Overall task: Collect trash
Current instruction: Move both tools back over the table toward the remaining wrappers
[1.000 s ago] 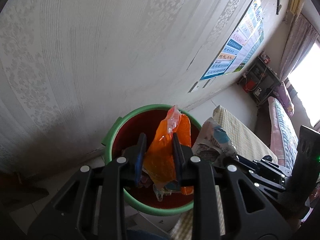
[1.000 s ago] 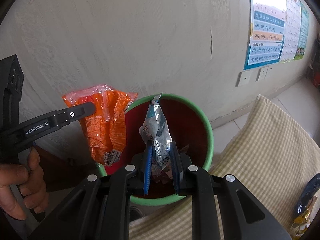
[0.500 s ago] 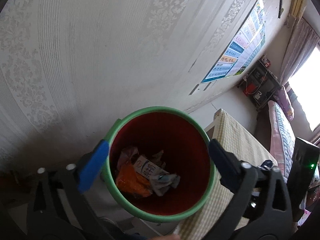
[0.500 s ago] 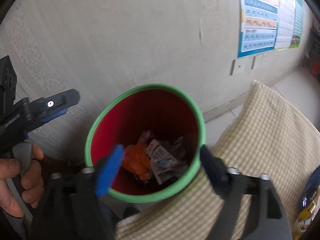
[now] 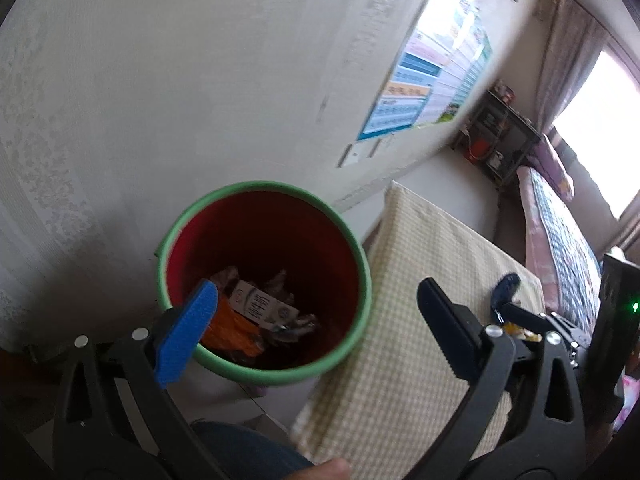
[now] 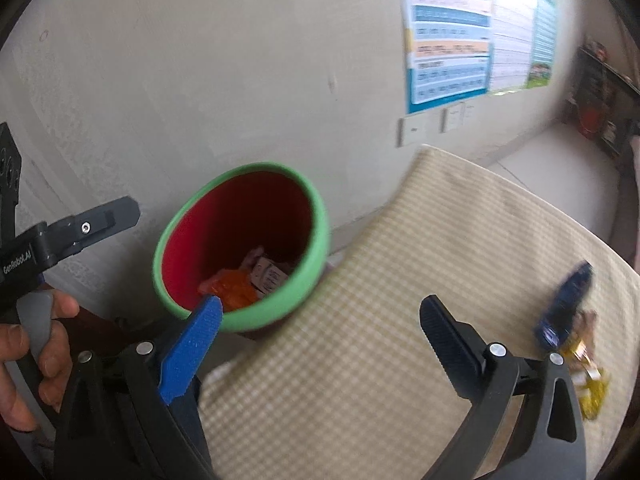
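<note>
Both grippers empty. Your left gripper (image 5: 316,320) has its jaws spread wide, nothing between them. Your right gripper (image 6: 320,328) has jaws opening, nothing between them either.

Bin (image 5: 264,196), green rim, red inside, stands against the wall off the table's (image 5: 420,320) near corner. Orange bag (image 5: 236,330) and a printed white wrapper (image 5: 260,304) lie at its bottom.

Trash left: blue wrapper (image 6: 568,300) and yellow wrapper (image 6: 588,380) touching each other near the table's right edge, well apart from the bin.

Step in hand, as I judge it: go back for that pile. Swing your right gripper over, jaws wide, come down onto the blue wrapper across its narrow width. Foil is likely slippery; pinch firmly before lifting.

Views: right wrist shows both wrappers, though blurred, plus your hand (image 6: 32,344) on the left gripper's handle. Left wrist shows only the blue tip (image 5: 506,288) behind the right gripper, but looks deeper into the bin.
</note>
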Demonstrator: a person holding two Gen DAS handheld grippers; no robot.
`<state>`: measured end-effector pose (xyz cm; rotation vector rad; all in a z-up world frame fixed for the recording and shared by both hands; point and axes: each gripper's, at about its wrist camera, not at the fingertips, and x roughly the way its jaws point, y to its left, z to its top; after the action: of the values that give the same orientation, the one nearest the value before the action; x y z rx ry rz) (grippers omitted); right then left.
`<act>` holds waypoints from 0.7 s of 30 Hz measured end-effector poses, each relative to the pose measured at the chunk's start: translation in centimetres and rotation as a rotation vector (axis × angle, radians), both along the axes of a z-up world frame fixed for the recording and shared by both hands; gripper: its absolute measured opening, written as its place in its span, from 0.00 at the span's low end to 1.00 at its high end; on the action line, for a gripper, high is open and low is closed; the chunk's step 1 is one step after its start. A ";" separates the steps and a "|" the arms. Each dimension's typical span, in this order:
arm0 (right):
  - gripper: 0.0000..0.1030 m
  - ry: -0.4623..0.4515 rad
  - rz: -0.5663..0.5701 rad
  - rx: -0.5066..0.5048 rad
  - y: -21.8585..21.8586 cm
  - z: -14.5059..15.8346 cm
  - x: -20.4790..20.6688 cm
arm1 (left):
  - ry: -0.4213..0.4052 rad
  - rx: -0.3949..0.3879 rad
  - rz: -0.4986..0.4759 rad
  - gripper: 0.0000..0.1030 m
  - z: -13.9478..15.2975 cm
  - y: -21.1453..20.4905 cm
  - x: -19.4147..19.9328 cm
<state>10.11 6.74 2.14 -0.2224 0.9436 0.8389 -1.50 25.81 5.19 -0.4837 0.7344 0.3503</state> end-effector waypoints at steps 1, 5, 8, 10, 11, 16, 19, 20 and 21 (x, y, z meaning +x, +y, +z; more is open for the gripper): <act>0.93 -0.004 -0.010 0.000 -0.7 0.1 0.0 | -0.001 0.004 -0.010 0.95 0.1 -0.7 0.0; 0.93 -0.016 -0.057 0.001 -4.2 0.9 -0.1 | -0.004 0.002 -0.049 0.95 0.4 -3.5 0.3; 0.93 -0.029 -0.091 0.001 -6.6 1.4 -0.1 | -0.007 0.003 -0.088 0.95 0.6 -5.8 0.8; 0.93 -0.035 -0.118 0.001 -8.4 1.6 0.0 | -0.007 0.005 -0.113 0.95 0.8 -7.2 1.3; 0.93 -0.038 -0.133 0.002 -9.3 1.8 0.1 | -0.008 0.005 -0.128 0.95 0.9 -7.9 1.5; 0.93 -0.045 -0.209 0.003 -13.2 1.9 0.7 | 0.003 0.003 -0.200 0.95 0.7 -11.4 2.6; 0.93 -0.044 -0.256 0.001 -15.8 1.8 1.1 | 0.008 -0.010 -0.248 0.95 0.4 -13.3 3.6; 0.93 -0.043 -0.270 0.001 -16.6 1.8 1.3 | 0.010 -0.012 -0.258 0.95 0.4 -14.0 3.8; 0.93 -0.041 -0.283 0.002 -17.4 1.7 1.4 | 0.012 -0.013 -0.272 0.95 0.3 -14.6 4.3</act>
<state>11.55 -10.66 3.84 -0.0999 0.9107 0.5729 2.78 11.19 5.48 -0.3884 0.8029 0.0942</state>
